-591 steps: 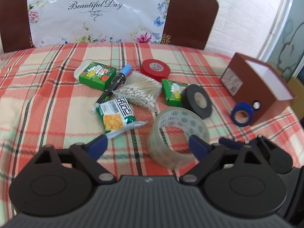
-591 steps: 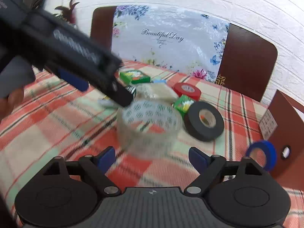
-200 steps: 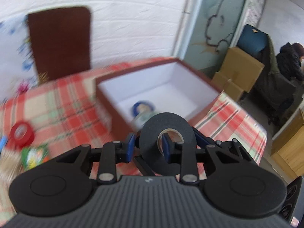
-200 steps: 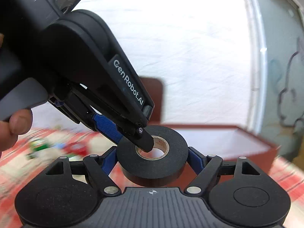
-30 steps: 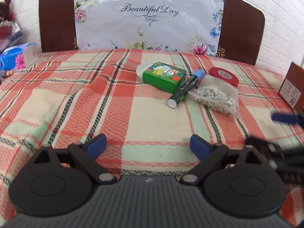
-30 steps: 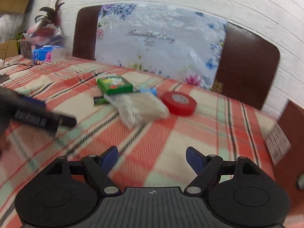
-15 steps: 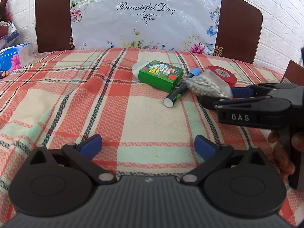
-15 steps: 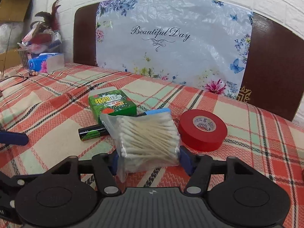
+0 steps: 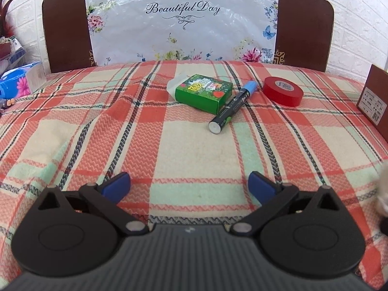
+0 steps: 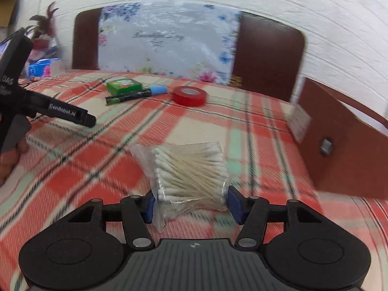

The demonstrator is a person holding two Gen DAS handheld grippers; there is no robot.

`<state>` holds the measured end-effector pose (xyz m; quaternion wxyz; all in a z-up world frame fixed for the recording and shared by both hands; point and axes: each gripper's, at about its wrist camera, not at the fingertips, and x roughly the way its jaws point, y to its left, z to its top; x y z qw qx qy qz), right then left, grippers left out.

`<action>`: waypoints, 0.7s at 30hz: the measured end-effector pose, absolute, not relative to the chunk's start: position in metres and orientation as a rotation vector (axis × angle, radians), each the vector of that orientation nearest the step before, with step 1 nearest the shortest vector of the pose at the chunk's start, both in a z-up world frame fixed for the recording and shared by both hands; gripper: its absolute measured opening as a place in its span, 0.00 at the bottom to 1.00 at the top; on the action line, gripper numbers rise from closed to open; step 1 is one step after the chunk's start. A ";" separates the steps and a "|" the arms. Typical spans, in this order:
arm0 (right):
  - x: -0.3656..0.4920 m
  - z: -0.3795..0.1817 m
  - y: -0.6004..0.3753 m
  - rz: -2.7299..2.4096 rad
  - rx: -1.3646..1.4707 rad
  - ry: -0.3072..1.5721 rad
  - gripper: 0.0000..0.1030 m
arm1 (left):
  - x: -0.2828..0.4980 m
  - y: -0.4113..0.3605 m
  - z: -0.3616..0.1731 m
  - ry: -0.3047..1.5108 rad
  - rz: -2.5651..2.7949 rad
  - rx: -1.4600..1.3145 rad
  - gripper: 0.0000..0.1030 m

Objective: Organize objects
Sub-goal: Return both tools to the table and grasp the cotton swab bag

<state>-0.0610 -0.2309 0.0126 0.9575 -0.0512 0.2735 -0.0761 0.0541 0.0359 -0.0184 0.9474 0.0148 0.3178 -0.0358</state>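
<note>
My right gripper [image 10: 191,203] is shut on a clear bag of cotton swabs [image 10: 191,169] and holds it above the plaid tablecloth. The brown box [image 10: 344,143] stands to its right; its corner shows in the left wrist view [image 9: 374,101]. My left gripper [image 9: 189,186] is open and empty over the cloth; it also shows in the right wrist view [image 10: 89,121]. On the cloth farther back lie a green box [image 9: 203,92], a black marker with a blue cap [image 9: 230,108] and a red tape roll [image 9: 283,91].
A chair back with a floral plastic cover [image 9: 184,21] stands behind the table. A tissue pack [image 9: 19,82] and small clutter sit at the far left edge. The plaid cloth [image 9: 169,145] covers the whole table.
My right gripper has lifted the bag of cotton swabs off the cloth and carried it back and to the right, towards the brown box. My left gripper has stayed open and hardly moved.
</note>
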 end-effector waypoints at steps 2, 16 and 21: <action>-0.072 0.011 -0.231 -0.176 -0.101 0.540 0.62 | 0.053 0.032 -0.014 0.680 -0.063 0.014 1.00; -0.066 0.015 -0.246 -0.093 -0.108 0.568 0.80 | 0.005 -0.091 0.018 0.858 -0.596 -0.006 0.92; -0.057 0.017 -0.248 -0.053 -0.099 0.562 0.49 | 0.002 -0.120 0.008 0.885 -0.616 0.089 0.62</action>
